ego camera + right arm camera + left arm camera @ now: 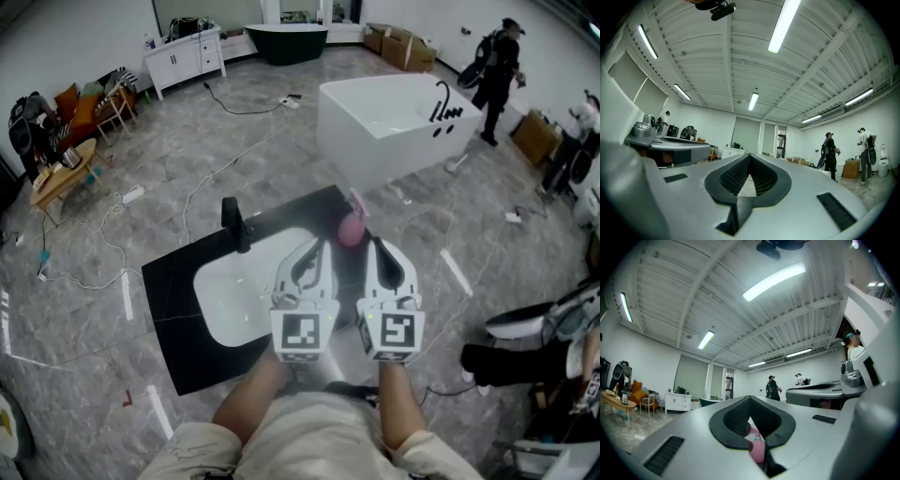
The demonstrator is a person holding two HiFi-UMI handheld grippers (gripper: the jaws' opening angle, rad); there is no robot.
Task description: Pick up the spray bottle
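Claw check: left claw [321,246] pressed together, tips meeting, nothing pinched. Right claw [377,246] same, empty. Both are held level, side by side over the desk [178,323], pointing away from the person.

Bottle [351,228]: pink, standing near the desk's far right corner, just beyond the two tips and roughly between them. Neither claw touches it. Left gripper view catches it as a pink patch low in the gap behind the tips, so it sits ahead of and below that claw. Right gripper view doesn't show it.

Sink [230,291] is the white basin set in the black top, left of the bottle, with a black faucet [235,225] at its far rim. The bottle stands apart from both, so side access looks free.

My read: approach stage, grasp not begun. Neither claw can take the bottle as it stands. One has to spread first, then drop to body height. The body looks the safer hold. Risk: a closed tip nudges it off the far edge.

Farther out: white tub [394,117] on the floor, loose cables, a person [495,56] beside it.
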